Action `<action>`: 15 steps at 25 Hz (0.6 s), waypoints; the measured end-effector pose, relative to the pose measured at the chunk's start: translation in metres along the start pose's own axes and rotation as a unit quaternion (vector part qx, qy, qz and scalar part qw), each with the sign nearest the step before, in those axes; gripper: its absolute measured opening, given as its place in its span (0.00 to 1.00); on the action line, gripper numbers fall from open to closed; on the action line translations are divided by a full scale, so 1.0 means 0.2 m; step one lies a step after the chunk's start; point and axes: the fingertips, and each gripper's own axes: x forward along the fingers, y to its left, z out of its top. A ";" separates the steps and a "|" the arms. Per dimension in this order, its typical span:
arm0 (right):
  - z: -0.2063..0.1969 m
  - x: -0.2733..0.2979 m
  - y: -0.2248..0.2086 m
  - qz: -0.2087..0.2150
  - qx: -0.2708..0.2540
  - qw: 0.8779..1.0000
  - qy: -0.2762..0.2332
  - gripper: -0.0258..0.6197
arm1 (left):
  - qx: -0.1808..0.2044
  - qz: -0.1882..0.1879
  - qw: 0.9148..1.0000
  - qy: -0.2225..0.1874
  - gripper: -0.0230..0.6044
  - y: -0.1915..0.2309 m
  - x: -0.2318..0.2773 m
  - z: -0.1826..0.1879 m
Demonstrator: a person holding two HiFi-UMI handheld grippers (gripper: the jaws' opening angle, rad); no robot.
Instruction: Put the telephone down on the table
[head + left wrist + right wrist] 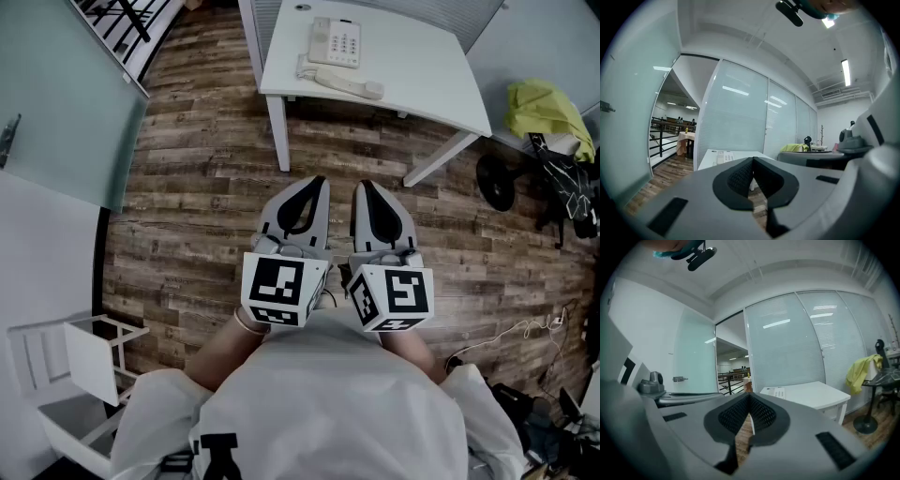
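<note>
left gripper (317, 184) and right gripper (364, 188) both clenched, empty, side by side at frame centre over wood floor (206, 178). telephone (338, 55) sits on white table (422, 75), top of frame, handset off beside it.

My left gripper (319, 183) and right gripper (362, 186): matt grey plastic shells, jaws lined with black cross-hatched pads (740, 177). Telephone (336, 42): smooth off-white plastic. Bench (412, 75): smooth matt white top. Floor (206, 187): wood-grain planks, weathered look. Partition (56, 112): frosted glass.
</note>
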 end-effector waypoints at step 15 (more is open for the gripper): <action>0.00 -0.02 0.03 0.014 0.009 1.000 -0.004 0.08 | -0.004 -0.004 1.000 0.002 0.04 -0.01 -0.02 -0.01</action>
